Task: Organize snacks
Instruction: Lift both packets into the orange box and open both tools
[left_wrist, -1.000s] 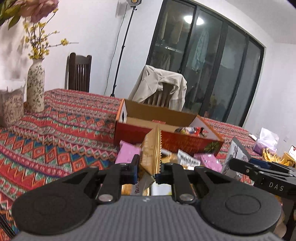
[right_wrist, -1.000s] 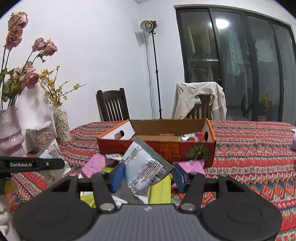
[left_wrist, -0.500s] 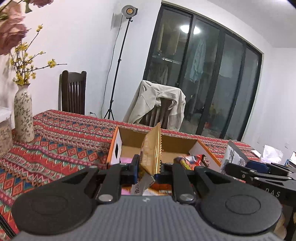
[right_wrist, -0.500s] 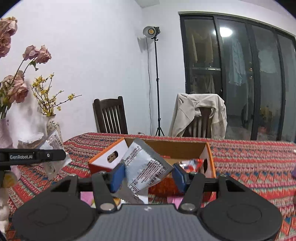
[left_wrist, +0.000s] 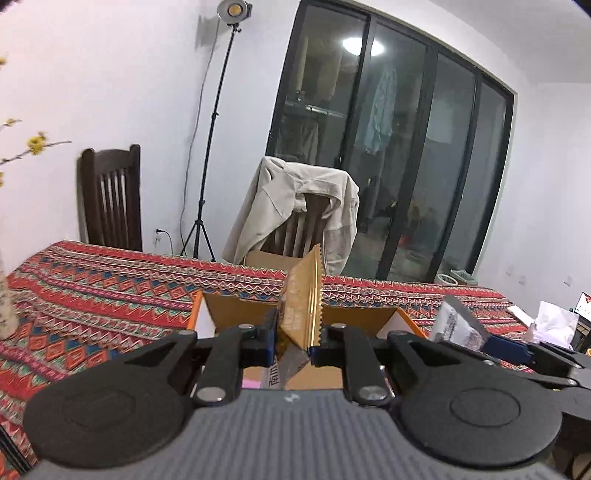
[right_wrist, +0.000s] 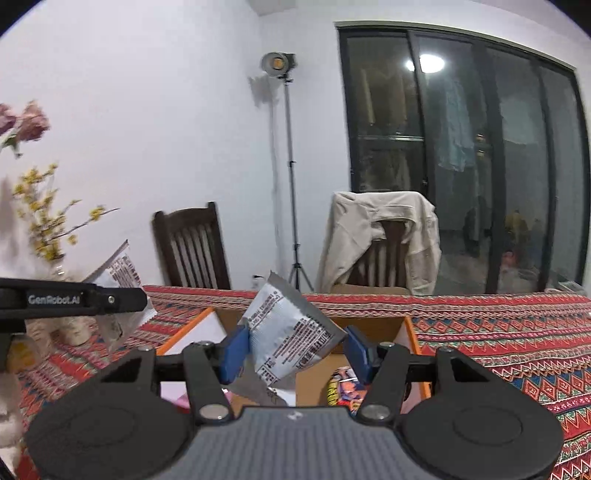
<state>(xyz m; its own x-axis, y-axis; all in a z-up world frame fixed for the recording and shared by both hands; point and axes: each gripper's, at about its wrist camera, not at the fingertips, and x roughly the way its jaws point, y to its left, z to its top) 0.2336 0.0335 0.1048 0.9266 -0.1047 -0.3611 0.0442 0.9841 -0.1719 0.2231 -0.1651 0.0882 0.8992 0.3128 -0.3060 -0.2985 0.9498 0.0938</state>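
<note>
1. While both packets were held above the open cardboard box, the step in hand was judged to be the carry-and-deposit stage of sorting snacks into that box.
2. The box stood on the patterned tabletop, directly ahead of both cameras, with its orange rim facing them. At least one colourful snack already lay inside it.
3. The left tongs were pressed almost together, pinching a gold packet edge-on. The packet stood upright between the pads, its serrated seam pointing up.
4. The right tongs stood about half spread, and their blue pads clamped a silver-grey packet by its two sides. The packet sat tilted, one corner raised.
5. In the left wrist view, the right tongs and their grey packet appeared at the right edge, just beside the box. In the right wrist view, the left tongs appeared at the left edge, carrying their packet.
6. The next move was judged to call for lowering each packet past the box rim before the pads were parted, so that neither packet dropped on the tabletop.
7. A likely hazard was the flat gold packet catching on the near wall of the box.
</note>
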